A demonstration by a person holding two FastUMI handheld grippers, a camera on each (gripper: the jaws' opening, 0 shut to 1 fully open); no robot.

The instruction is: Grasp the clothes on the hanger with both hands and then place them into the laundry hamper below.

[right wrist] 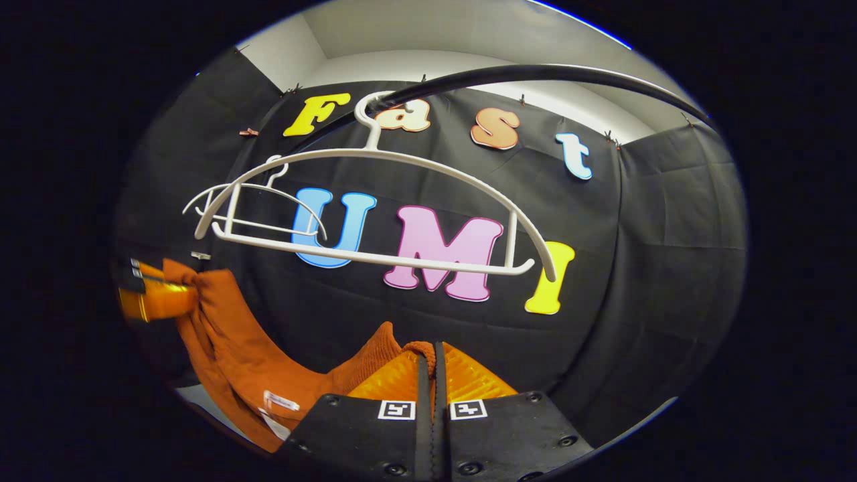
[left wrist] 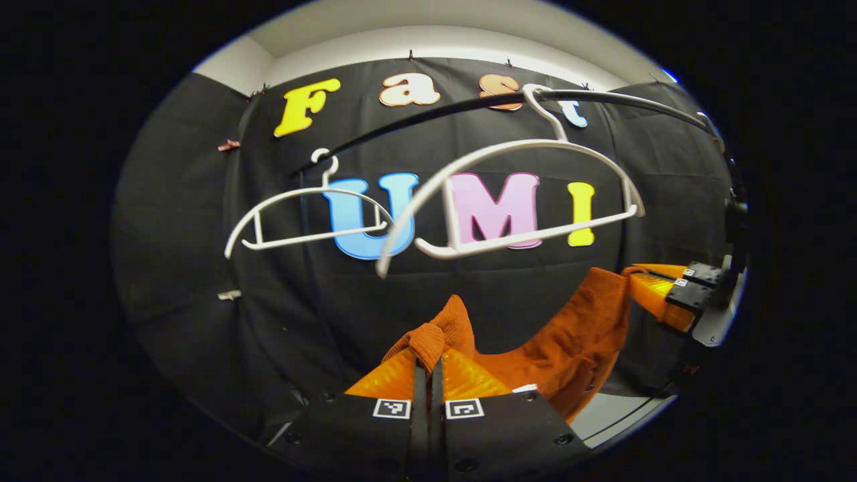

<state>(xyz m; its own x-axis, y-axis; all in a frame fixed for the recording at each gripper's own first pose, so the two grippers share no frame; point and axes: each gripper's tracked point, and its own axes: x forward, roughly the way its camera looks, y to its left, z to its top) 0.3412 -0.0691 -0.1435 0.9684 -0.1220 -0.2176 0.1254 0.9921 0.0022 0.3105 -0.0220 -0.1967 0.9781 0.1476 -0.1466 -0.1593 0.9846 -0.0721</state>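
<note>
Black cloth wall (left wrist: pixel 201 221) behind, pinned along its top edge. Above it, plain white wall (right wrist: pixel 469 63) and pale ceiling (right wrist: pixel 428 23). Dark curved rail (right wrist: pixel 535 72) crossing overhead. Even, soft light.

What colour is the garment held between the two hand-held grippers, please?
The garment is a rust orange knit, showing best in the left gripper view.

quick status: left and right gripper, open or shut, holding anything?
Left gripper: jaws shut on the orange garment, off the white hanger.
Right gripper: jaws shut on the garment's other end.
</note>
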